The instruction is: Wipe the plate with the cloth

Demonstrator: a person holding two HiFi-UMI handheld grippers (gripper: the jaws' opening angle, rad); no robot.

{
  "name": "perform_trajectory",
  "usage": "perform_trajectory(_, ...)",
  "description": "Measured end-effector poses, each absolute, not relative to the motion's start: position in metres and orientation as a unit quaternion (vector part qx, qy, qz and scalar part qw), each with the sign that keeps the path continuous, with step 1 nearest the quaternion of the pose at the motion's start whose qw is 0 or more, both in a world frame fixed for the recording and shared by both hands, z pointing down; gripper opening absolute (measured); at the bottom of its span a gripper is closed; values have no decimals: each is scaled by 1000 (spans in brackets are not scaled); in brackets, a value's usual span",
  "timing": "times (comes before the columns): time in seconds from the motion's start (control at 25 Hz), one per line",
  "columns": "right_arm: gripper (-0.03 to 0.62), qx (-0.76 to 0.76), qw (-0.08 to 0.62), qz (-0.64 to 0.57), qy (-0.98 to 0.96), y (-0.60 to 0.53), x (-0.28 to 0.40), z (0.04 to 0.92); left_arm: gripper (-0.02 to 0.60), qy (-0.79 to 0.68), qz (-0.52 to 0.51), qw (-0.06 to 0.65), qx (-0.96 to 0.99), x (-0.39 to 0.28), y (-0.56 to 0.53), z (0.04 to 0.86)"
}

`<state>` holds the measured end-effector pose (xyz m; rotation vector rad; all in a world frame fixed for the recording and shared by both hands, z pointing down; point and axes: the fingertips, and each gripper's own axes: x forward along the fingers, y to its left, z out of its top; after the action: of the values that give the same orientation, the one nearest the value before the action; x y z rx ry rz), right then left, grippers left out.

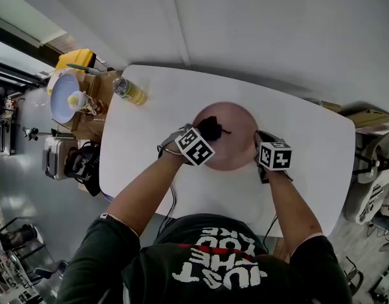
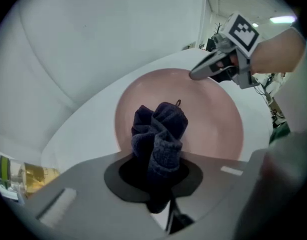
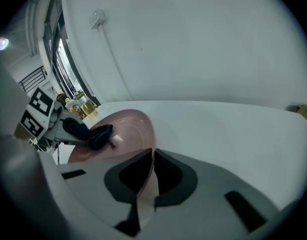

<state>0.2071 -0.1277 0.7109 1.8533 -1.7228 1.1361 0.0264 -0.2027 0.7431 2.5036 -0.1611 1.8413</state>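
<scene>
A pink plate [image 1: 235, 144] lies in the middle of the white table [image 1: 150, 151]. My left gripper [image 1: 204, 135] is shut on a bunched dark blue cloth [image 2: 161, 134], which rests on the left part of the plate [image 2: 213, 129]. My right gripper [image 1: 261, 145] is shut on the plate's right rim; the rim [image 3: 148, 176] runs between its jaws. Seen from the right gripper view, the cloth [image 3: 96, 134] sits on the far side of the plate [image 3: 126, 129].
A bottle with yellow liquid [image 1: 130, 92] lies at the table's far left corner. Left of the table stand a yellow box [image 1: 77, 60], a white bowl-like lamp [image 1: 63, 97] and other clutter. A chair [image 1: 372, 189] stands to the right.
</scene>
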Motion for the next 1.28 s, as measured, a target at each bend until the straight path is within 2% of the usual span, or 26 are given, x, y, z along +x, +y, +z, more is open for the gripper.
perform_trajectory(0.4, 14, 648, 191, 403, -618, -118, 189, 713, 54, -101, 579, -38, 808, 99, -253, 744)
perform_trajectory(0.6, 12, 649, 182, 410, -615, -118, 191, 714, 51, -11, 543, -115, 831, 156, -209, 741)
perform_trajectory(0.72, 12, 654, 163, 419, -608, -119, 198, 714, 49, 57, 514, -138, 845, 172, -162, 739)
perform_trajectory(0.88, 11, 657, 133, 436, -601, -118, 204, 714, 48, 133, 494, -187, 839, 161, -109, 737)
perform_trajectory(1.12, 11, 662, 132, 433, -597, -122, 206, 713, 48, 266, 502, -153, 808, 106, -31, 736)
perform_trajectory(1.28, 11, 670, 135, 427, -592, -119, 214, 712, 48, 287, 544, -107, 781, 69, -28, 736)
